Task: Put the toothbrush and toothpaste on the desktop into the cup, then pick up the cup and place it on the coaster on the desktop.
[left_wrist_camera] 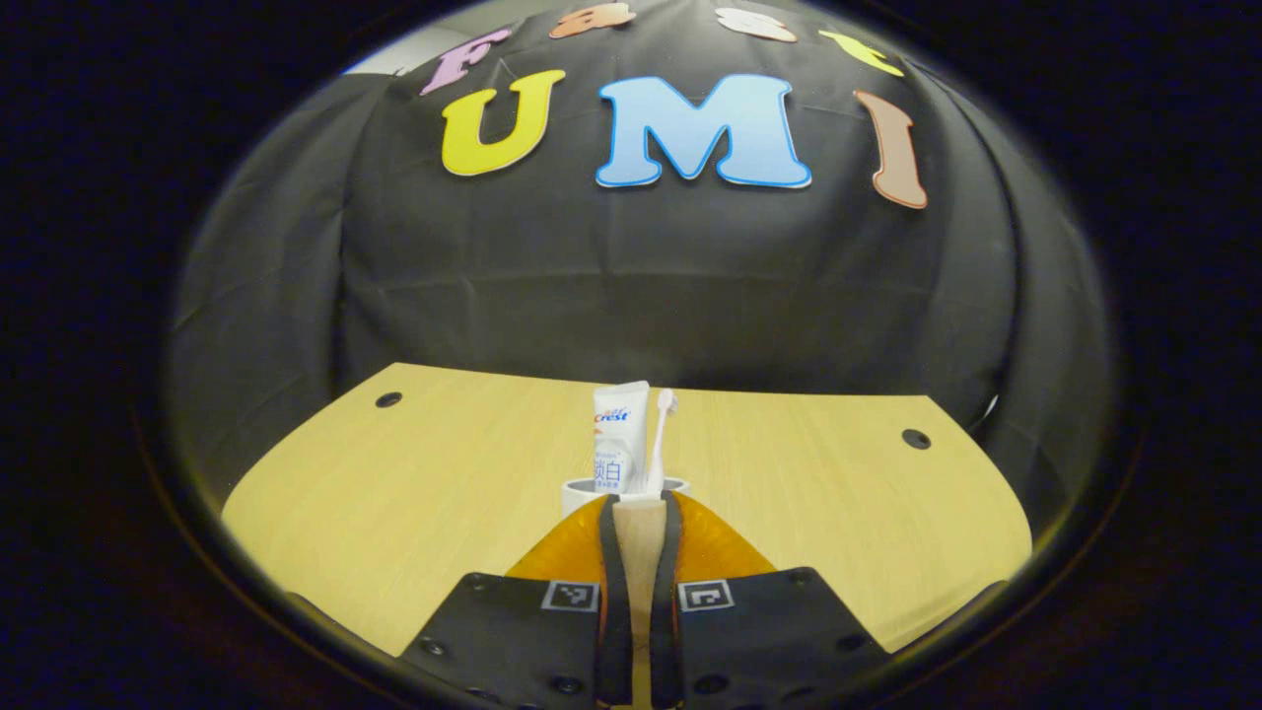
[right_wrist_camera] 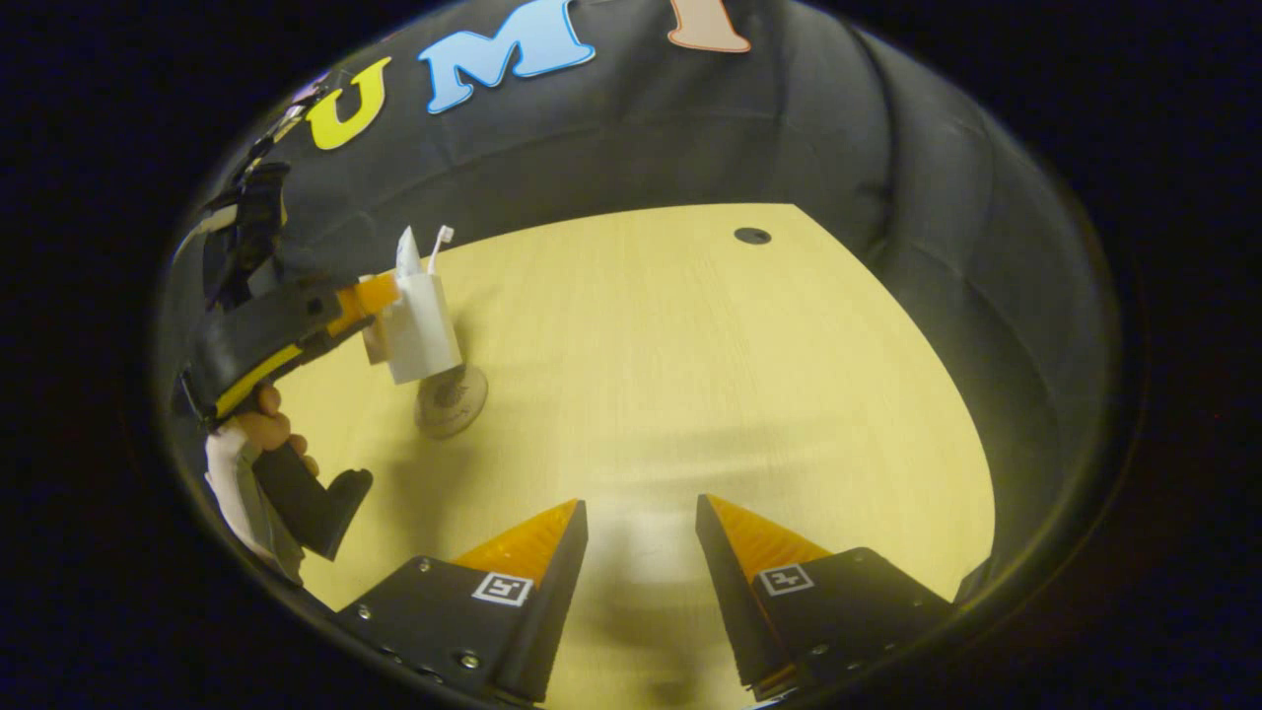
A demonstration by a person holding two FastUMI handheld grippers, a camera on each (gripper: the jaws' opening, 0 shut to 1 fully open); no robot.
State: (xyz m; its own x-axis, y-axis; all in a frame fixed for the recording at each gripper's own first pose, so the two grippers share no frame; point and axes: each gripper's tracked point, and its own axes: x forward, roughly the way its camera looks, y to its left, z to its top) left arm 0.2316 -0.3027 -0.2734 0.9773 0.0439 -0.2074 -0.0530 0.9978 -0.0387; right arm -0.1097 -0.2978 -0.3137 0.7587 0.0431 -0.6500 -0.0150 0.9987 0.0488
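The cup (right_wrist_camera: 419,330), pinched at its rim by the left gripper (left_wrist_camera: 640,505), hangs just above the coaster (right_wrist_camera: 452,399); lower it straight and centred, while the right gripper (right_wrist_camera: 641,518) waits open and empty.

left gripper (left_wrist_camera: 641,505) apparently clamped, right gripper (right_wrist_camera: 641,518) fingers (right_wrist_camera: 537,542) parted

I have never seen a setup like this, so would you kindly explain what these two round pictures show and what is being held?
No robot here: a person holds a two-finger tool in each hand, each carrying a forward-looking camera. In the left gripper view, the left gripper with orange fingers clamps the white cup, which holds the white toothpaste tube and white toothbrush. In the right gripper view, the right gripper hangs open over the pale wooden desktop, looking toward the cup just above the round coaster; whether they touch is unclear.
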